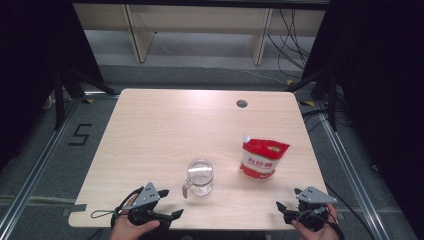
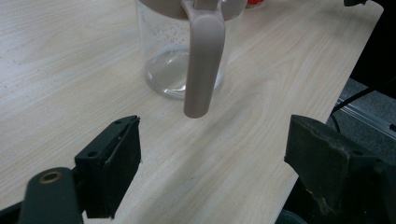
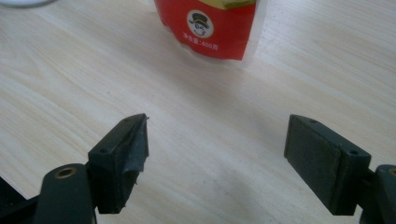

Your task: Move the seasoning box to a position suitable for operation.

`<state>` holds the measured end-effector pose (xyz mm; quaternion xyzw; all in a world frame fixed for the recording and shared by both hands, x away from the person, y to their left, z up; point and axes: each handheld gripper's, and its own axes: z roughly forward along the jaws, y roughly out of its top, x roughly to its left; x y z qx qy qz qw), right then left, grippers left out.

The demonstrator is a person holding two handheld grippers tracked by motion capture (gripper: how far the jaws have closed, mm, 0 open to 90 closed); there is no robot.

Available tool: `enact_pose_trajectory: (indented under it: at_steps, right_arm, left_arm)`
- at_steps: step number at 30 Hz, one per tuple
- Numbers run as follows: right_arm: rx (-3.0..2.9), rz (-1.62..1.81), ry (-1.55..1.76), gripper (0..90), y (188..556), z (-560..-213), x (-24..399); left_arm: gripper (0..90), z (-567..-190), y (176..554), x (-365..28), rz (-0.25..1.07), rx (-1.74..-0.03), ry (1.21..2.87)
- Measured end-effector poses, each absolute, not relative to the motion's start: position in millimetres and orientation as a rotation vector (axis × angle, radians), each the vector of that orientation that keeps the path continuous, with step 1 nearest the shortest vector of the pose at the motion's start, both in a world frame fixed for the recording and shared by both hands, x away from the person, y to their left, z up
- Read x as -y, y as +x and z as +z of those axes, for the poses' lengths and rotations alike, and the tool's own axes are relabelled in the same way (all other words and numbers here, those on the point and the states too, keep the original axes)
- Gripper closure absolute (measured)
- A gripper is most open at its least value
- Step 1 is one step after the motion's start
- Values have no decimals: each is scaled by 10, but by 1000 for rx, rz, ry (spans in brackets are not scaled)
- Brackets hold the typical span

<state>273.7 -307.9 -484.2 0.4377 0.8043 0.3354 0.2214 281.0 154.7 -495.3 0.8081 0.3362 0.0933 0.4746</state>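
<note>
A clear glass jar (image 1: 200, 177) with a beige handle (image 2: 202, 60) stands near the table's front middle. A red and white spouted pouch (image 1: 262, 157) stands to its right, upright. My left gripper (image 1: 170, 205) rests at the front left edge, open, jaws wide apart with nothing between them; the jar (image 2: 182, 51) stands a short way ahead of it, handle toward the jaws. At the front right edge, my right gripper (image 1: 280, 208) is open and empty too, and the pouch (image 3: 215, 28) stands ahead of its jaws.
The light wooden table (image 1: 165, 130) has a round cable hole (image 1: 242, 104) near its back edge. Black frame posts stand at both sides, and cables lie on the floor at the back right.
</note>
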Motion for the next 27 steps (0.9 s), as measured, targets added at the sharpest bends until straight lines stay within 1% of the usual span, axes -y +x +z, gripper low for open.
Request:
enact_pose_trajectory:
  at_steps: [8,11,25,27]
  right_arm:
    - [-2203,927,1163,241,2757,-4845,3135]
    - [-2188,951,1211,236,2740,-4830,3123]
    - [-2188,981,1154,202,2754,-4819,3131]
    - [-2178,989,1176,197,2745,-4825,3114]
  left_arm:
    - [179,-4954,2802,-1527,225,-812,1997]
    - [179,-4954,2800,-1525,229,-814,1995]
    - [189,-4962,2828,-1532,259,-804,2008]
    - [191,-4959,2827,-1509,261,-799,1990]
